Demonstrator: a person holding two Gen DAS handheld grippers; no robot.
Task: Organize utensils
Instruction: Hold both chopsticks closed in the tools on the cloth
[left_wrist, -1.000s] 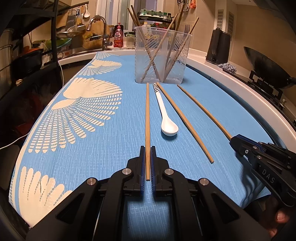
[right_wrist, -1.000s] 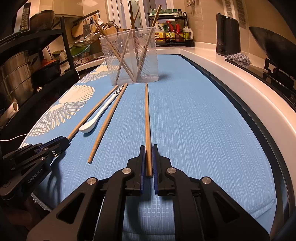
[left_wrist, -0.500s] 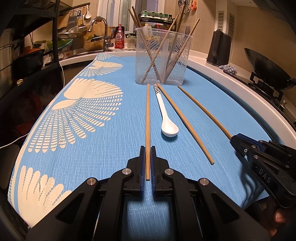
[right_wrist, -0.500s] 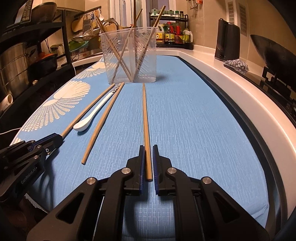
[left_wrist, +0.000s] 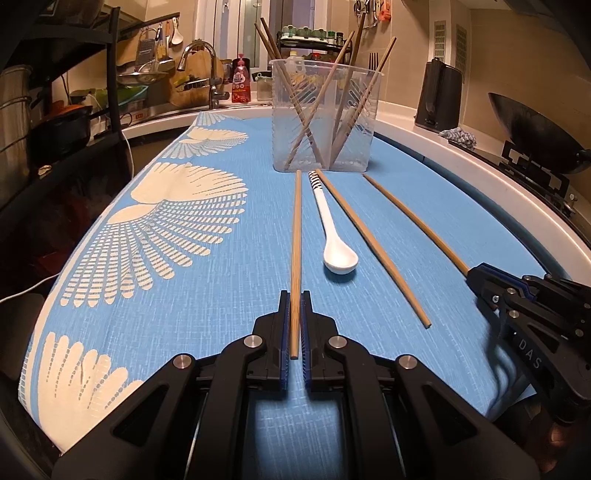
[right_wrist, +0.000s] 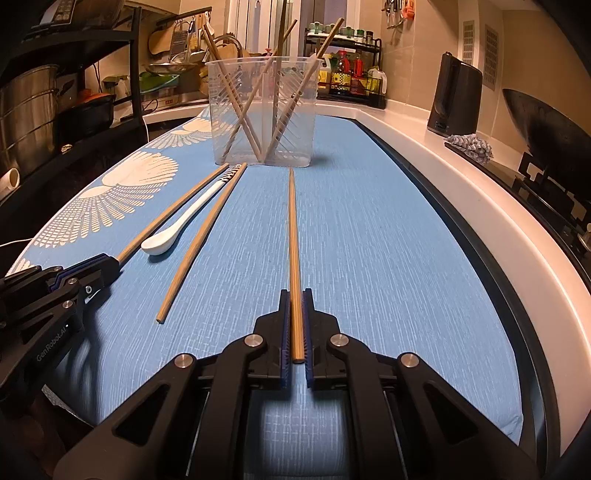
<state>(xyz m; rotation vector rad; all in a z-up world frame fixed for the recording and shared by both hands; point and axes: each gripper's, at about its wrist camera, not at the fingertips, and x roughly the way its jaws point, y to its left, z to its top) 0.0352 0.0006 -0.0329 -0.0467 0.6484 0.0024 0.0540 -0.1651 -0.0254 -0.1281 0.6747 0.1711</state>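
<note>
Each hand-held gripper is pinching one chopstick's near end — left (left_wrist: 294, 325), right (right_wrist: 296, 325); lifting by the ends, long shafts are risking swinging into the clear holder (left_wrist: 325, 118).

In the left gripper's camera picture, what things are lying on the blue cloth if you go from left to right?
Chopstick in the left gripper → white spoon → loose chopstick → chopstick in the right gripper → right gripper.
</note>
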